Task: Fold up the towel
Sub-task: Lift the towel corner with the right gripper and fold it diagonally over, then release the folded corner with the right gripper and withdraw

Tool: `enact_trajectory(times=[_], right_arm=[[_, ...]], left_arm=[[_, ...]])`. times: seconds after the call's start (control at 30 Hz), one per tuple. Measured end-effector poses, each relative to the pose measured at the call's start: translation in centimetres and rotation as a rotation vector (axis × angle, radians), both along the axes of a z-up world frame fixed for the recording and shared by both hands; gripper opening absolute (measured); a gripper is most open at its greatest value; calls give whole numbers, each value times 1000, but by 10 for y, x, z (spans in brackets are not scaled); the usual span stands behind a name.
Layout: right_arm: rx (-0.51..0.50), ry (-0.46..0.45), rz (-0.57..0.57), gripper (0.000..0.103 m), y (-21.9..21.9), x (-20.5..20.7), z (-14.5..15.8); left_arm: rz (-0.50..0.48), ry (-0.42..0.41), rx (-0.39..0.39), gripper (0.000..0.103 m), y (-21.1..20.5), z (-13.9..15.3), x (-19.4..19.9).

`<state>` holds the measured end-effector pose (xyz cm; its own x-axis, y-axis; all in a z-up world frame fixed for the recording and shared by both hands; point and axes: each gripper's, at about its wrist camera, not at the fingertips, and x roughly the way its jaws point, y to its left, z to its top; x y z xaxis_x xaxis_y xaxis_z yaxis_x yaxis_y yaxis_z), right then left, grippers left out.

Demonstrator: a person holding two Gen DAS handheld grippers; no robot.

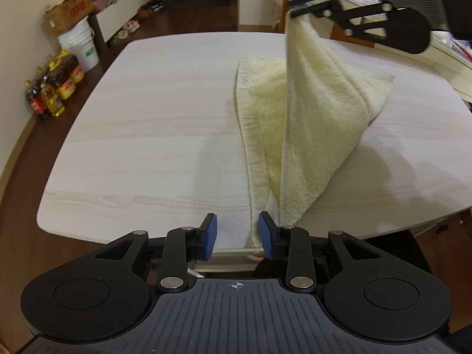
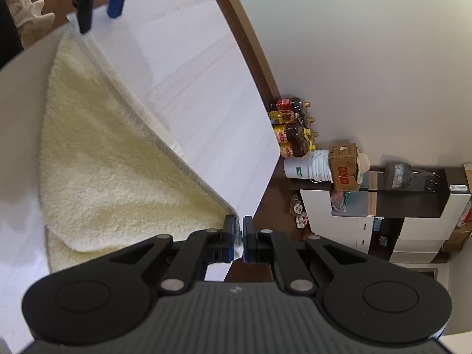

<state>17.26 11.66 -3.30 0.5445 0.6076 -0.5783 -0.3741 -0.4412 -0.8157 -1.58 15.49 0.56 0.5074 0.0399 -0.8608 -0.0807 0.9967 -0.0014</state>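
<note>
A pale yellow towel [image 1: 309, 112] lies partly folded on the right half of the light wooden table [image 1: 162, 118]. My right gripper [image 1: 292, 10] is shut on one far corner and holds it up in the air, so the cloth hangs as a slanted sheet down to the near edge. In the right wrist view that corner is pinched between the blue pads of the right gripper [image 2: 239, 224], and the towel [image 2: 103, 162] spreads out to the left. My left gripper [image 1: 237, 221] stands open at the table's near edge. The towel's near corner sits between its jaws, beside the right pad [image 1: 265, 236], unpressed. The left gripper [image 2: 98, 22] also shows over that corner.
On the floor to the left stand several oil and sauce bottles [image 1: 53, 88], a white bucket [image 1: 82, 50] and a cardboard box [image 1: 67, 8]. Shoes [image 1: 129, 26] lie further back. A cluttered table [image 1: 442, 67] stands behind on the right. A gloved hand [image 2: 26, 14] is visible.
</note>
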Motion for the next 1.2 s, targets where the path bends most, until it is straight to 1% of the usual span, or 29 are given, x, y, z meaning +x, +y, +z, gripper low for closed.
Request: enact_trajectory(times=[0.07,0.13,0.37,0.47,0.6,0.67,0.73,0.83,0.9,1.03,1.07,1.13,1.2], right_arm=[[-14,11,2,6,6,6,-4],[-27,35,5,6,15,14,-9],[-59,99,5,6,32,31,-23],[-71,128,-7,6,39,39,-28],[-103,156,-30,7,46,50,-38],[-109,188,-47,7,49,55,-40],[-89,190,-50,10,50,57,-41],[-31,200,-80,27,50,63,-34],[9,213,-105,29,47,65,-29],[74,175,-161,29,42,65,-21],[93,186,-183,29,39,64,-16],[143,239,-207,29,35,64,-4],[188,274,-257,29,27,62,7]], left_arm=[[1,5,-9,40,3,0,1],[-7,9,-11,41,4,0,1],[-11,4,-26,40,7,1,0],[-13,3,-28,38,8,1,0],[-15,1,-23,38,7,0,-2],[-17,0,-18,38,5,0,-3],[-16,-2,-19,38,5,1,-3],[-13,-7,-21,39,6,0,-4],[-13,-11,-21,39,6,0,-4],[-4,-23,-29,40,8,0,-7],[-3,-25,-31,40,8,0,-7],[1,-29,-38,40,10,0,-7],[10,-35,-59,40,14,1,-6]])
